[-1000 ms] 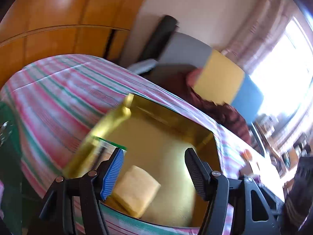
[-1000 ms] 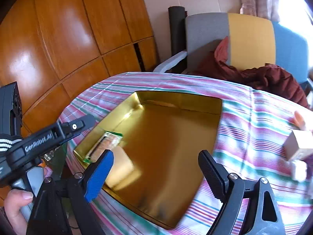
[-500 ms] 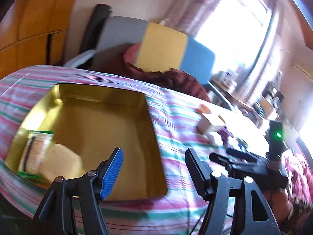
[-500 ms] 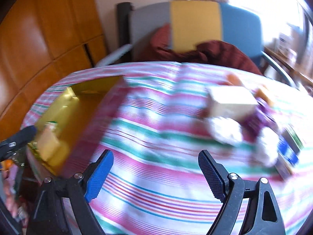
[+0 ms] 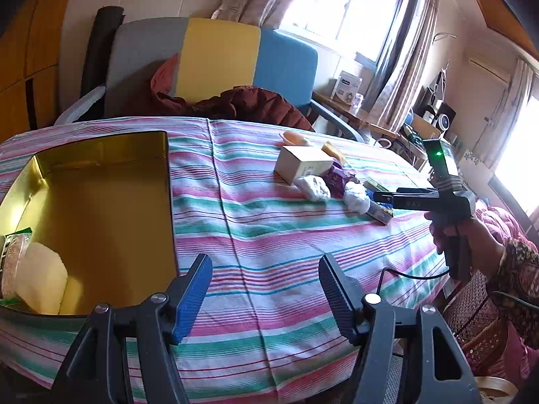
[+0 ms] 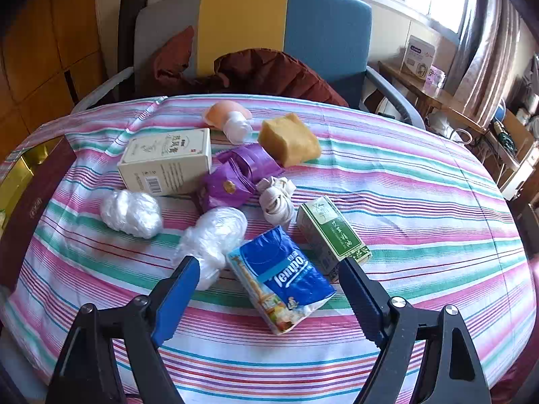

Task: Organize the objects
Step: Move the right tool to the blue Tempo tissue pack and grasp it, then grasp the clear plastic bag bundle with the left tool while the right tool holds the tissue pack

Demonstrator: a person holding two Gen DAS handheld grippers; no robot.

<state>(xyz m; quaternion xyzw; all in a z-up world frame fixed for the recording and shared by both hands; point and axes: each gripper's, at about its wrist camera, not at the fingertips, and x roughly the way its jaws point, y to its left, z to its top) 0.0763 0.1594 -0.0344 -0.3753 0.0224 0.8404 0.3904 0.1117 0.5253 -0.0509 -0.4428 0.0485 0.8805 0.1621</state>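
Blue tissue pack (image 6: pixel 281 277) lies flat on the striped cloth right between your right gripper (image 6: pixel 266 286) fingers, nearer the far-side one, long edge roughly along your pointing line, so it's the obvious next pick. Jaws are closing but the pads aren't on it yet, nothing held. Just past the right fingertip sits the green-and-white carton (image 6: pixel 331 234), touching or nearly touching the pack (watch you don't clip it). Just off the blue pad (image 6: pixel 175 299) is a crumpled clear plastic ball (image 6: pixel 212 235), close enough to get pinched too. Further out ahead: a second plastic ball (image 6: pixel 131 213), cream box (image 6: pixel 166 161), purple wrapper (image 6: pixel 235 175), knotted white strap (image 6: pixel 278 198), yellow sponge (image 6: pixel 289 138), peach item (image 6: pixel 224 112), all clustered as the unsorted pile. Your left gripper (image 5: pixel 266 298) hangs half-open and empty over bare cloth, parked out of the way. Off to its left is the gold tin (image 5: pixel 101 155), the likely drop spot, since it already holds a pale sponge (image 5: pixel 40 276) and a packet (image 5: pixel 13 252) in the near corner. Plenty of room left inside.
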